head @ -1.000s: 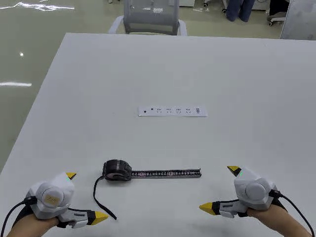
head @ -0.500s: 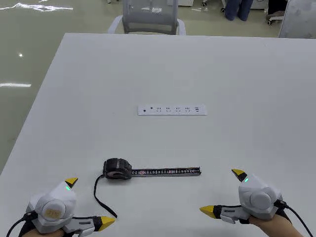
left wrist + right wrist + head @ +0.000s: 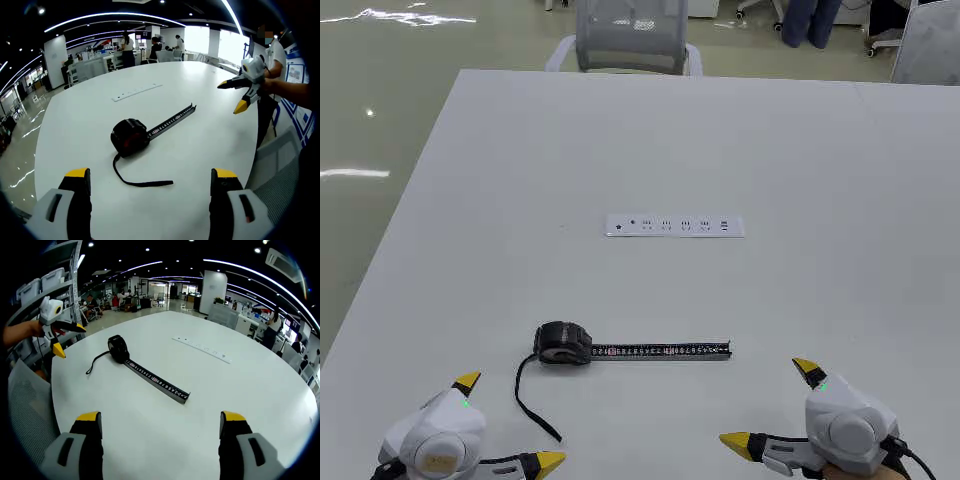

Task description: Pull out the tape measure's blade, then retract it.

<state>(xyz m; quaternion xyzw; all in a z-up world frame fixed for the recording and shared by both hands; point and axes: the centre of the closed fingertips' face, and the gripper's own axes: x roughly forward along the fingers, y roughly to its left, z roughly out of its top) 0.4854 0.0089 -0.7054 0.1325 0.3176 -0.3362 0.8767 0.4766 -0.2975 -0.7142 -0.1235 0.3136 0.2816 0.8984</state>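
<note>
A black tape measure [image 3: 562,342] lies on the white table, its blade [image 3: 660,351] drawn out to the right and its black wrist strap [image 3: 532,402] trailing toward me. The same tape measure [image 3: 130,137] sits ahead of my left gripper [image 3: 148,179], and the blade [image 3: 156,382] runs across the right gripper view. My left gripper [image 3: 507,423] is open at the near left, short of the strap. Open too, my right gripper [image 3: 767,408] hangs at the near right, below the blade's end. Neither touches the tape.
A white power strip [image 3: 674,226] lies flat in the middle of the table [image 3: 650,140]. A grey chair [image 3: 628,35] stands at the far edge. Shelves, desks and people fill the room behind.
Both grippers have drawn back toward me, away from the tape measure. The tape measure and its blade lie as before.
</note>
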